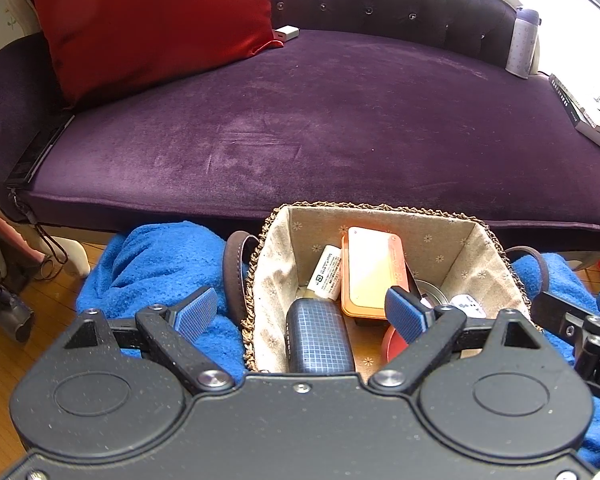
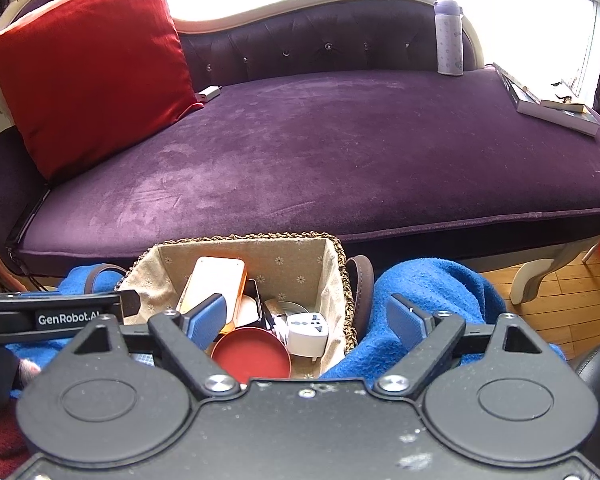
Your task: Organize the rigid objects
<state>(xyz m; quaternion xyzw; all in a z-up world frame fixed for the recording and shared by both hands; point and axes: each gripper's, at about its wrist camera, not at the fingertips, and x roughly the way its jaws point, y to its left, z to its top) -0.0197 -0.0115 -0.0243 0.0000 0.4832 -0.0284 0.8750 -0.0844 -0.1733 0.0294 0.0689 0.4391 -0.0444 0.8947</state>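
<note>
A woven, cloth-lined basket (image 1: 376, 206) (image 2: 240, 238) sits on a blue blanket in front of the sofa. In it lie an orange tin (image 1: 374, 264), a white tube (image 1: 328, 272), a dark blue checked case (image 1: 320, 336), a red round dish (image 2: 252, 354) and a white plug adapter (image 2: 306, 330). My left gripper (image 1: 300, 312) is open astride the basket's left wall, one finger inside and one over the blanket. My right gripper (image 2: 308, 320) is open astride the right wall in the same way. Neither holds anything.
The purple sofa seat (image 2: 340, 152) lies behind the basket. On it are a red cushion (image 2: 92, 68), a small white box (image 2: 209, 93), a pale bottle (image 2: 448, 40) and stacked books (image 2: 552, 108). Blue blanket (image 2: 432, 300) flanks the basket; wood floor (image 2: 572, 300) is at right.
</note>
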